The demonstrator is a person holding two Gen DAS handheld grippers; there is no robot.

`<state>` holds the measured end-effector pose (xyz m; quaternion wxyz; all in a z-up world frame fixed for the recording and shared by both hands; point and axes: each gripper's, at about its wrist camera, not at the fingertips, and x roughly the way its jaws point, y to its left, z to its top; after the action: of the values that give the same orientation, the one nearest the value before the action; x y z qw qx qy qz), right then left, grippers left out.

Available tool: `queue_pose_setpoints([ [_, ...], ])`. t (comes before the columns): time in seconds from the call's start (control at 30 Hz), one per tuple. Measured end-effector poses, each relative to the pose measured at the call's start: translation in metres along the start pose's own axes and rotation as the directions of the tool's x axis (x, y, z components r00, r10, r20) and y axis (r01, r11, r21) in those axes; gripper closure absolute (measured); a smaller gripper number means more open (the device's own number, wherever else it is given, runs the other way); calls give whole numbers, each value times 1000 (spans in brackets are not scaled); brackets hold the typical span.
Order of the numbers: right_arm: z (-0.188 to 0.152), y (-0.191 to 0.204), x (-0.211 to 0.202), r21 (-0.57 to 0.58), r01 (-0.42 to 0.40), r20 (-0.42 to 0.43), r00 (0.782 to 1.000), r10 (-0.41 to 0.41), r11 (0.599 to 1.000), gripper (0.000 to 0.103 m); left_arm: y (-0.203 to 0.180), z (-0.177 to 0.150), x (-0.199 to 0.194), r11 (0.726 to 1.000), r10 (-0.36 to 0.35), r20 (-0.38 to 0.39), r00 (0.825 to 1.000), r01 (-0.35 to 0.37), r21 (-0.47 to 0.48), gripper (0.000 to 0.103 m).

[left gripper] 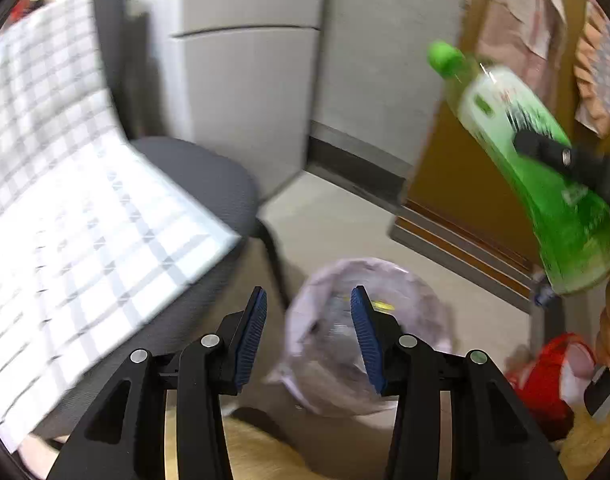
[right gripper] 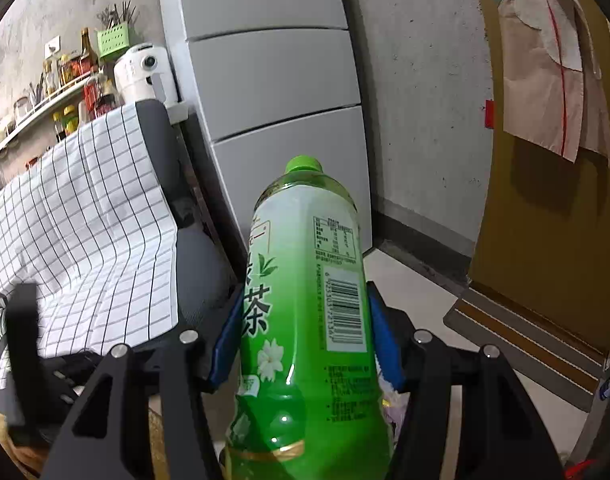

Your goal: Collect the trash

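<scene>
Fridge [right gripper: 273, 80]: grey, against the concrete wall, behind the chair; a red sticker near its top.
Door [right gripper: 545, 220]: mustard yellow, at the right of both views, with a pale pink garment [right gripper: 545, 52] hanging on it.
Chair [left gripper: 201, 176]: dark seat and backrest, standing on the floor just in front of the fridge.
Cloth [right gripper: 85, 232]: white with a thin dark grid, draped over the chair's backrest and down across most of the seat, up to its front edge.
Shelf [right gripper: 45, 100]: on the wall left of the fridge, crowded with bottles and jars; a white appliance stands at its right end.
Bin [left gripper: 369, 336]: lined with a pale translucent bag, on the floor beside the chair's front leg, seen between the left fingers; blurred.
Red bag [left gripper: 545, 372]: on the floor right of the bin, blurred.
Bottle [right gripper: 305, 300]: green tea bottle with a green cap, barcode facing the camera, held in the air, tilted.
Right gripper [right gripper: 305, 320]: blue pads clamped on the bottle's middle from both sides.
Left gripper [left gripper: 309, 336]: fingers spread apart, holding nothing, above the bin.
</scene>
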<state>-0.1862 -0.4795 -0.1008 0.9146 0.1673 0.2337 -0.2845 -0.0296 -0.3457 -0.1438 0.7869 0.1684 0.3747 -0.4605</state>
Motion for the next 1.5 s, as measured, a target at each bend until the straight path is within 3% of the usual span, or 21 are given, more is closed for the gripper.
queue_pose_setpoints([
  [0.2,-9,6,10,-24,21,-21,1000,-21,999,45,39,-8,-39,991,93,31,995,-90,-94,58],
  [0.27,-10,8,17,-48,59,-44,997,-61,997,33,46,-9,-47,989,107,41,993,-102,-109,58],
  [0.43,-5,22,12,-100,93,-21,995,-95,991,33,58,-15,-66,983,131,58,990,-122,-137,58],
  [0.6,1,44,2,-148,33,-5,999,-34,988,33,62,-23,-77,977,163,53,985,-153,-146,57],
  [0.67,2,56,-2,-175,5,-6,1000,-6,985,33,65,-25,-81,971,192,36,981,-185,-152,40],
  [0.83,0,82,-7,-217,-77,-77,995,61,973,33,74,-30,-90,951,256,-7,967,-253,-176,18],
  [0.97,-1,104,-9,-219,-158,-177,977,120,963,24,81,-30,-103,926,321,-44,946,-323,-192,16],
  [1.1,1,127,-17,-240,-222,-221,960,170,945,15,91,-28,-125,892,388,-63,919,-392,-224,15],
  [1.17,4,137,-23,-237,-254,-229,953,200,938,6,95,-28,-136,881,403,-63,913,-405,-243,15],
  [1.5,30,172,-61,-294,-329,-220,937,272,897,6,101,-25,-192,870,416,-25,909,-406,-279,15],
])
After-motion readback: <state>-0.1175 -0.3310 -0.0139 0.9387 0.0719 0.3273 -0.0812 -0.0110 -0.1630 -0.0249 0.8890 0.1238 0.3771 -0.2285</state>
